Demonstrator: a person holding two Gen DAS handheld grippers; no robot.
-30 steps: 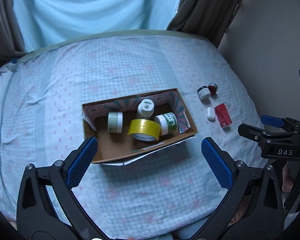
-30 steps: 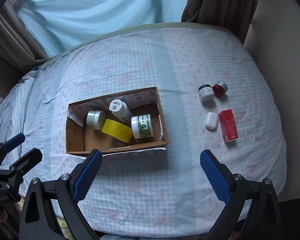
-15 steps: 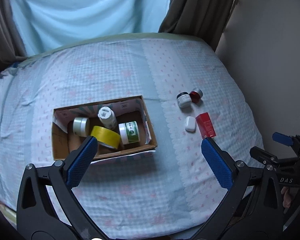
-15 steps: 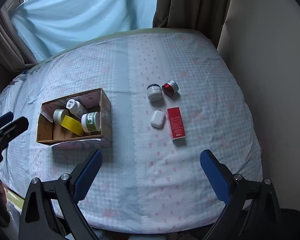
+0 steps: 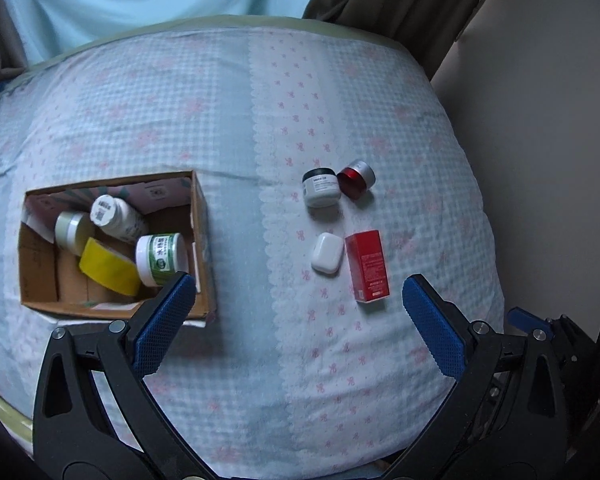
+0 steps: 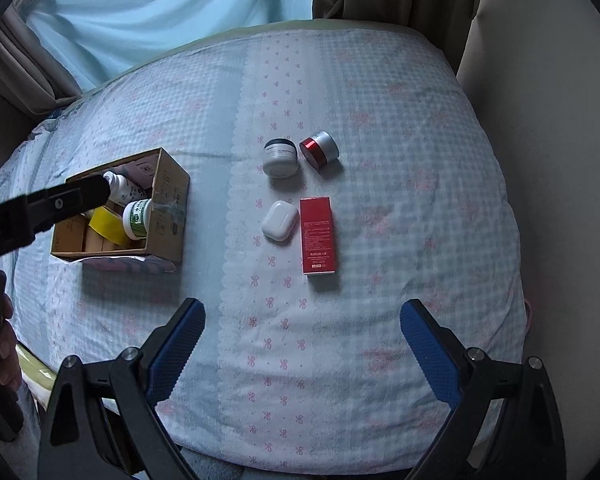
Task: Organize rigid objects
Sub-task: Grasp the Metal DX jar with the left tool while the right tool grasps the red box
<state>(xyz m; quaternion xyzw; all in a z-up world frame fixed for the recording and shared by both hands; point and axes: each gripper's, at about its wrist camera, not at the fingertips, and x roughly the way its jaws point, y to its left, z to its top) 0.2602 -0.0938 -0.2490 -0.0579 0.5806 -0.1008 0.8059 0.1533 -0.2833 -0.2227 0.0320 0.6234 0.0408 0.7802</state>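
- Left tongs point(image 5: 296, 320) were spread wide with nothing between the blue pads, hovering over the near part of the bed point(image 5: 236, 380).
- Right tongs point(image 6: 302, 344) were likewise spread wide and empty, above the bed's near edge; the left tool's black finger also crossed the left side of the right wrist view, in front of the box.
- Cardboard box point(image 5: 202, 232) sat toward the bed's left side, open at the top.
- Inside the box: a white bottle point(image 5: 116, 216) lying tilted against the far wall, a small pale-green jar point(image 5: 70, 232) to its left, a roll of yellow tape point(image 5: 108, 268) in front of them, and a white jar with a green label point(image 5: 162, 256) on its side near the box's right wall.
- Four items lay loose on the bed toward its right side, well apart from the box.
- A white jar with a dark lid point(image 6: 280, 158) and a red jar with a silver lid point(image 6: 319, 151) lay just beside each other, the red one tipped on its side.
- Nearer the tongs: a white earbud case point(image 6: 279, 222) and a red carton point(image 6: 318, 234) lying flat, side by side, the case on the left.
- Part of a hand point(image 6: 2, 344) showed at the left edge of the right wrist view.
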